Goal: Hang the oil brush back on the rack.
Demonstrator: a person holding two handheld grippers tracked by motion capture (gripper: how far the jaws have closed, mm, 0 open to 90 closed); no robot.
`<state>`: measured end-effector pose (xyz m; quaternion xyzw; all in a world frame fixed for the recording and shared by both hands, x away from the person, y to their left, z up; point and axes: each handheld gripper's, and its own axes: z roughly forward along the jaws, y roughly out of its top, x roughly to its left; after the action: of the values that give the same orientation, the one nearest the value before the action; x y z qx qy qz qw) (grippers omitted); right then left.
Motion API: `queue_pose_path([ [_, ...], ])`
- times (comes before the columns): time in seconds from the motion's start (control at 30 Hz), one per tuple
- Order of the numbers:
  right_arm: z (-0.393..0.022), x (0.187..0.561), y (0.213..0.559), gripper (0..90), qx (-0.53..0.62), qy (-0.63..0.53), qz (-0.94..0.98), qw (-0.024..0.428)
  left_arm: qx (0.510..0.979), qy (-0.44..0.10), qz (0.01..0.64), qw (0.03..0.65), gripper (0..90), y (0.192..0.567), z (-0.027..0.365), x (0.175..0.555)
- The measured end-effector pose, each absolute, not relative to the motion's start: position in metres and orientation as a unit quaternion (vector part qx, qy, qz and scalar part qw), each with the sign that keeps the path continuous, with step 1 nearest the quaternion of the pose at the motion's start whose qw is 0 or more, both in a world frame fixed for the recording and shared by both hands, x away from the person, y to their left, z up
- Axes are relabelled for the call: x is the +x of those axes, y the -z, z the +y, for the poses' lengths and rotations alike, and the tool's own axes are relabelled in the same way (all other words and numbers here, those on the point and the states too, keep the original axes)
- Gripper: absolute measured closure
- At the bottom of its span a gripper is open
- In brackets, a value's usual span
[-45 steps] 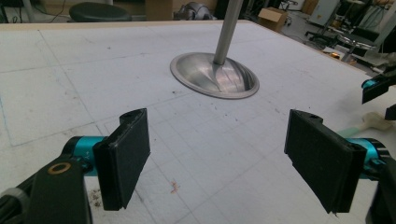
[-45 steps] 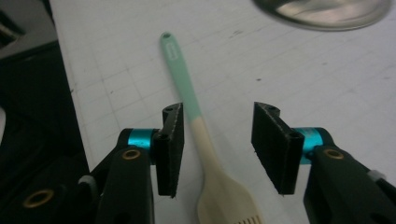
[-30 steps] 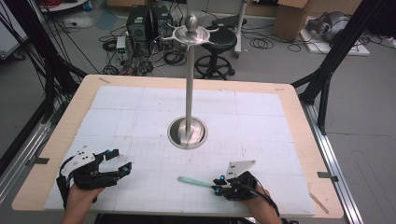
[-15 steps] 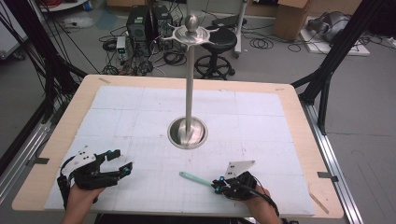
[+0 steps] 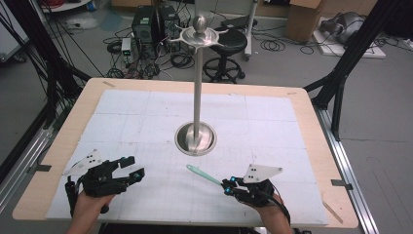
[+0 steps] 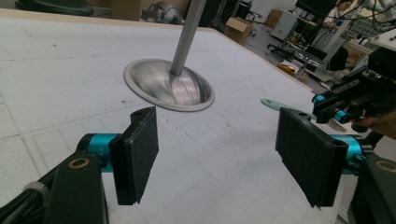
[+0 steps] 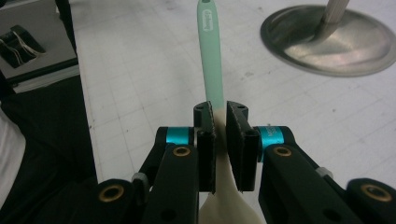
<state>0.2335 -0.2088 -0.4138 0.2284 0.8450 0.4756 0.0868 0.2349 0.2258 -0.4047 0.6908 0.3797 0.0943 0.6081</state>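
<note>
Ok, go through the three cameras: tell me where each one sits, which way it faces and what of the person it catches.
High view: above the person's side, facing forward and down on the table; both hands, left gripper, right gripper.
Left gripper view: rides the left gripper, jaws wide apart, facing the stand base and the right gripper.
Right gripper view: rides the right gripper, looking along the spatula it clamps.
Shared: stand base and spatula.
</note>
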Motion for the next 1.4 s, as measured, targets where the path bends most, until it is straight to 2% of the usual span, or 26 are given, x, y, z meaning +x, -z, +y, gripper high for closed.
queue_pose_path([
  [0.3, -0.193, 0.239, 0.393, 82.8, 0.220, -0.530, 0.811, 0.112, 0.690, -0.077, 0.356, 0.625, 28.3, 0.386, 0.198, 0.241],
  [0.47, -0.187, 0.241, 0.380, 82.9, 0.222, -0.571, 0.782, 0.117, 0.675, -0.057, 0.339, 0.653, 28.5, 0.370, 0.184, 0.246],
  [0.57, -0.182, 0.240, 0.375, 82.8, 0.216, -0.588, 0.771, 0.114, 0.668, -0.034, 0.323, 0.669, 33.9, 0.362, 0.176, 0.249],
  [0.97, -0.169, 0.239, 0.370, 82.7, 0.204, -0.604, 0.761, 0.120, 0.666, -0.010, 0.329, 0.669, 32.4, 0.359, 0.161, 0.255],
  [1.13, -0.164, 0.238, 0.370, 82.7, 0.195, -0.606, 0.762, 0.119, 0.661, 0.009, 0.339, 0.669, 35.9, 0.360, 0.158, 0.258],
  [1.4, -0.157, 0.237, 0.374, 82.7, 0.192, -0.602, 0.767, 0.116, 0.654, 0.042, 0.342, 0.673, 49.2, 0.360, 0.153, 0.265],
])
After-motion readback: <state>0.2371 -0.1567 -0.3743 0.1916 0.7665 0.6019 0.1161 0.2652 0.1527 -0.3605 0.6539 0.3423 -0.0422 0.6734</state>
